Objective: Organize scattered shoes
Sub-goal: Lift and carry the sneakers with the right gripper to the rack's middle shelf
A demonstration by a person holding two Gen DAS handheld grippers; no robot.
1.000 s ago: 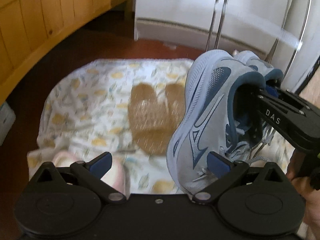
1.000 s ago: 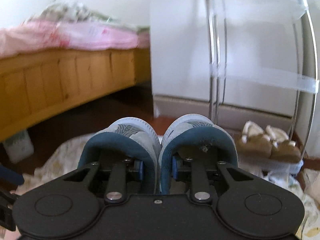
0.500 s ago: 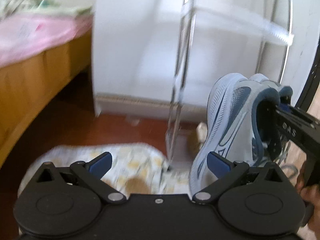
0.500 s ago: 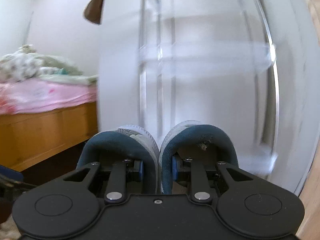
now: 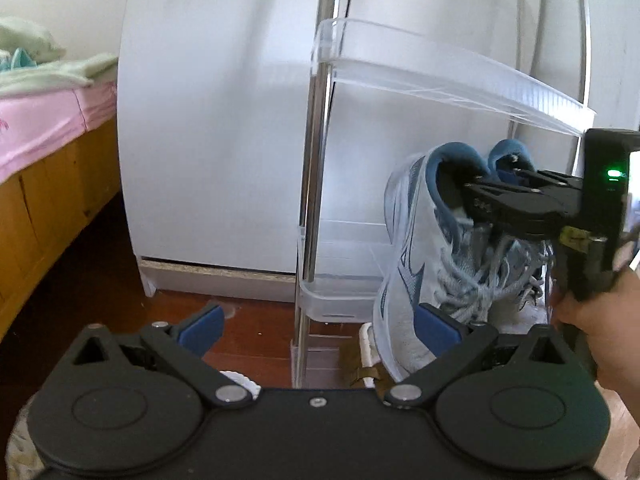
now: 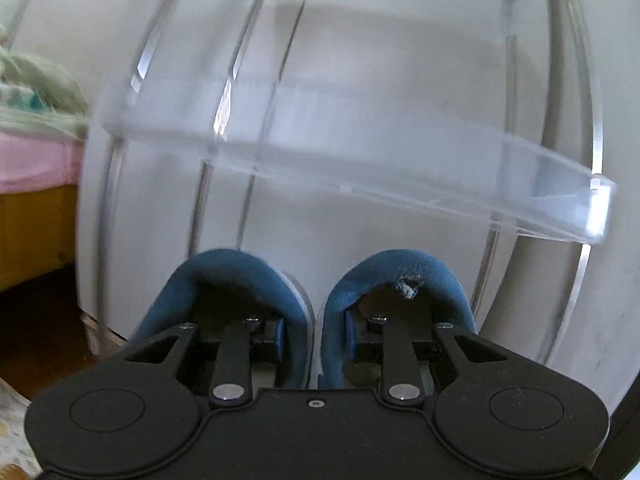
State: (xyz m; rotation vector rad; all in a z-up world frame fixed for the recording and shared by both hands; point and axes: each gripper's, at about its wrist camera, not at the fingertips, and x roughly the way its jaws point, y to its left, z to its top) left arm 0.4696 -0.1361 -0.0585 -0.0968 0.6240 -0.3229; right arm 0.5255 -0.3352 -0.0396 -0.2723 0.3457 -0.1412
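We are carrying the pair of sneakers (image 6: 312, 312) toward the clear shoe rack (image 6: 360, 176); our right gripper (image 6: 314, 336) is pinching both inner heel collars together. Our left gripper (image 5: 316, 324) is hanging spread, grasping nothing. Next, we judge: clearing a shelf lip, setting the pair down level.

To my left I see a wooden bed (image 5: 44, 208) with pink sheet (image 5: 48, 124); a white cabinet (image 5: 216, 128) stands on dark floor (image 5: 100, 280).
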